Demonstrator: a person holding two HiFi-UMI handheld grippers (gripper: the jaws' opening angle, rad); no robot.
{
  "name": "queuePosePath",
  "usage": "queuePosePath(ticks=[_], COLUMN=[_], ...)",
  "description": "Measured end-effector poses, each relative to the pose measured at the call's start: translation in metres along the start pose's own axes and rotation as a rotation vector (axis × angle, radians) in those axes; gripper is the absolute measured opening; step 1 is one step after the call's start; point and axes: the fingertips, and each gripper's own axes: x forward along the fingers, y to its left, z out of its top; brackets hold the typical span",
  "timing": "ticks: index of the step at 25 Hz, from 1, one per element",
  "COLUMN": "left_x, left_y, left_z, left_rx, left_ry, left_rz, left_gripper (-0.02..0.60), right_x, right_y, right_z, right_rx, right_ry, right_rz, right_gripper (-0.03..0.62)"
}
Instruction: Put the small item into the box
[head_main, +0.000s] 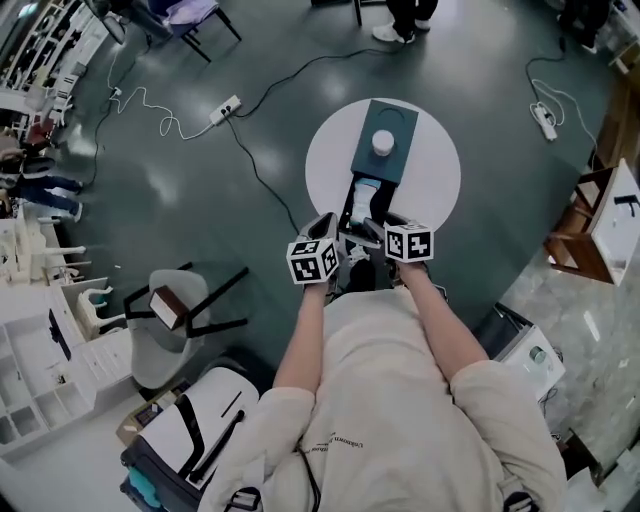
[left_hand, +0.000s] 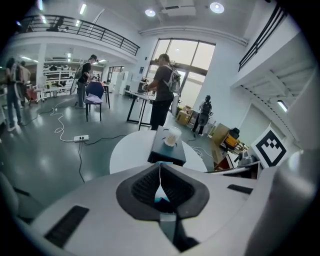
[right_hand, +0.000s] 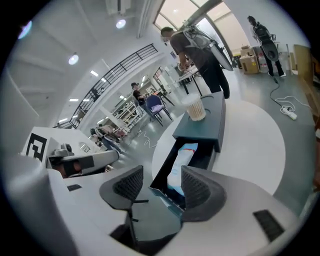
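The grey-green floor (head_main: 200, 180) lies open around the round white table (head_main: 440, 170) (cables trail across it at left and right). The dark teal box (head_main: 402, 120) runs down the table's middle, with bare top on both sides. Its drawer (right_hand: 206, 156) is pulled out to the near rim. The left gripper (left_hand: 160, 172) has its jaws pressed together. The right gripper (right_hand: 161, 176) is spread, straddling the drawer's near edge. The white-and-blue packet (right_hand: 181, 155) lies in the drawer. A white cup (head_main: 383, 143) sits on the box.
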Motion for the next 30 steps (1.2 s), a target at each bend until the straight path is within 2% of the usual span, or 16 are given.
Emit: queuePosePath(ticks=[5, 8, 13, 16, 18, 20, 30], left_x=[-0.019, -0.030, -0.046, -0.052, -0.055, -0.057, -0.064], left_y=[-0.015, -0.021, -0.032, -0.041, -0.047, -0.049, -0.048], left_z=[-0.020, -0.026, -0.029, -0.035, -0.042, -0.050, -0.066], left_rx=[-0.013, -0.018, -0.014, -0.019, -0.010, -0.010, -0.050], left_ry=[-0.019, -0.035, -0.058, -0.073, -0.064, -0.056, -0.091], left_rz=[0.010, 0.017, 0.036, 0.030, 0.025, 0.027, 0.049], left_gripper=[0.021, 0.021, 0.021, 0.021, 0.021, 0.021, 0.021], right_x=[-0.024, -0.036, -0.050, -0.061, -0.067, -0.070, -0.081], right_y=[0.011, 0.016, 0.019, 0.021, 0.019, 0.013, 0.006], right_z=[-0.002, -0.003, -0.011, -0.011, -0.010, -0.012, -0.028], right_rx=[-0.132, -0.160, -0.145, -0.121, -0.068, -0.048, -0.090], right_ry=[-0.051, -0.081, -0.102, -0.138, -0.162, -0.160, -0.157], right_rz=[-0.008, 0.000, 0.016, 0.033, 0.044, 0.035, 0.041], right_gripper=[0.253, 0.253, 0.232, 0.187, 0.132, 0.126, 0.062])
